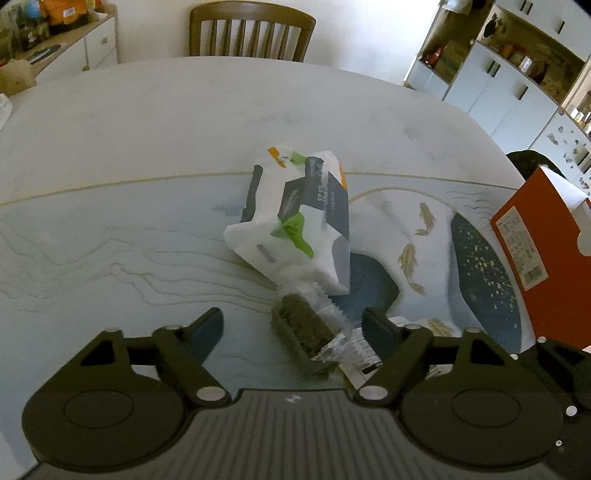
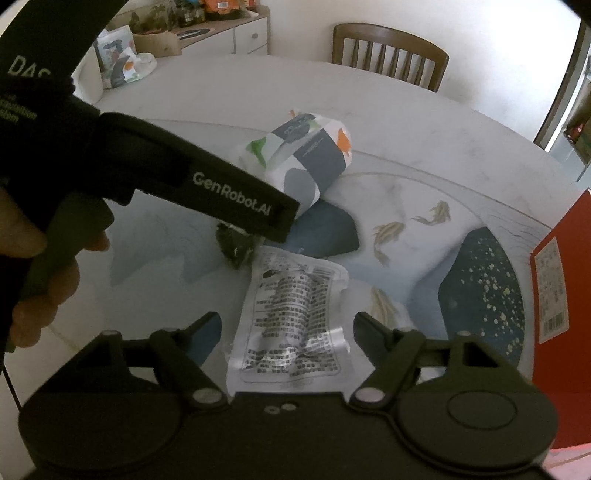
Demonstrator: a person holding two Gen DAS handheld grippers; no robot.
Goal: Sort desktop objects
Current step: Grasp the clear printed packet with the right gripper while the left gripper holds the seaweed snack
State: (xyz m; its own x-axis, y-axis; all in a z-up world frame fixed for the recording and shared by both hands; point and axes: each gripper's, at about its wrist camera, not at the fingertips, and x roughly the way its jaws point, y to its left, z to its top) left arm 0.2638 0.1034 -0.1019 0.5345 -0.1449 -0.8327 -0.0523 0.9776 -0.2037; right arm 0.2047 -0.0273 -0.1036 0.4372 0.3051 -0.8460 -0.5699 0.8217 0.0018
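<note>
While both claws gape, the clear packet (image 1: 314, 339) holds dark green stuff.

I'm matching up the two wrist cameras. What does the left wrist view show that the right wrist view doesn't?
Only the left wrist view: white cupboards at the right, and the packet's dark green contents seen up close.
Only the right wrist view: the left hand-held gripper's body from outside, the hand holding it, and the printed face of the clear packet.
Both: the white tissue pack, orange box, fish-patterned table and wooden chair.
</note>
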